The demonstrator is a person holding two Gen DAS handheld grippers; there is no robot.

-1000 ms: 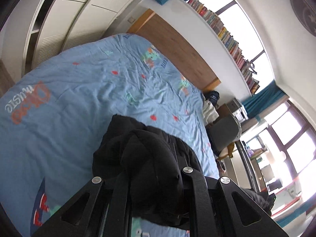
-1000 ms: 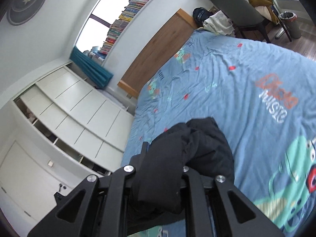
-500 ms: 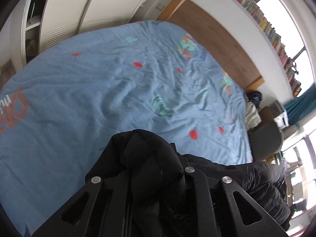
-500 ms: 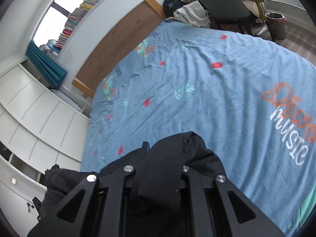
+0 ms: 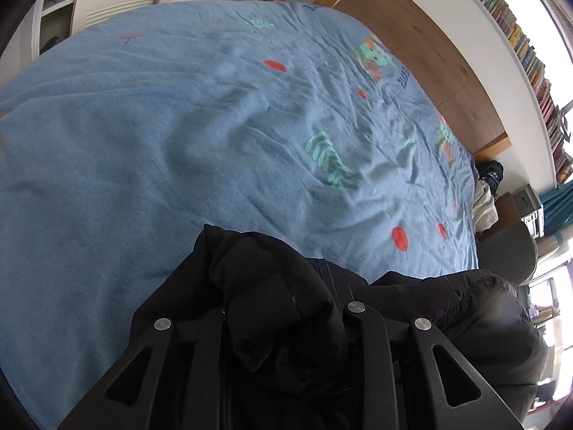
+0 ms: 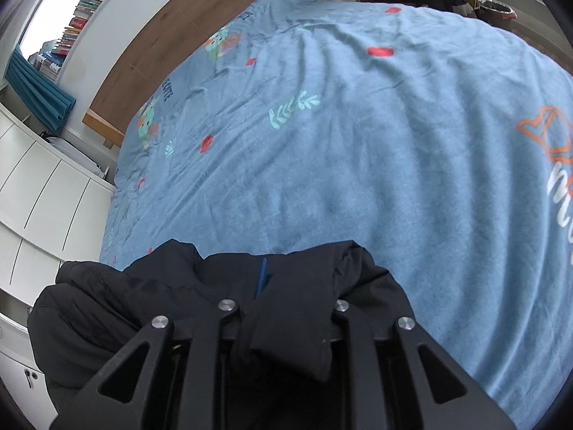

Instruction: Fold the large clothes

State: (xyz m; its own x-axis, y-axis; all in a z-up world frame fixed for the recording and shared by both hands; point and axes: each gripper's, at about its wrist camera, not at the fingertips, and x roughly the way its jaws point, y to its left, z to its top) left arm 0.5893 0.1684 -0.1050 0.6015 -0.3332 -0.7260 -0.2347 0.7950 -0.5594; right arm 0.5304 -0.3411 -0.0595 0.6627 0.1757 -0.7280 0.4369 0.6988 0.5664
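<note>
Fingers of the left gripper are parting slightly with a thick fold of the black jacket bunched between them, and the cloth is still filling the narrow gap, so the pads seem to be pressing on it. Fingers of the right gripper are doing the same, easing apart around another fold of the same jacket. The garment is running sideways between the two hands: in the left view its padded bulk is trailing off to the right, in the right view off to the left, so its long axis is lying across both grippers, each hand gripping one end and neither being nearer. Both are pointing down toward the blue bedspread, and the front edge of the jacket appears to be resting on it, which suggests the cloth is being laid down for folding. Beyond the bed a wooden headboard and a shelf of books are showing. The fingertips themselves are buried in dark fabric, and most of the jacket is cut off below the frames, so its spread is hard to judge
</note>
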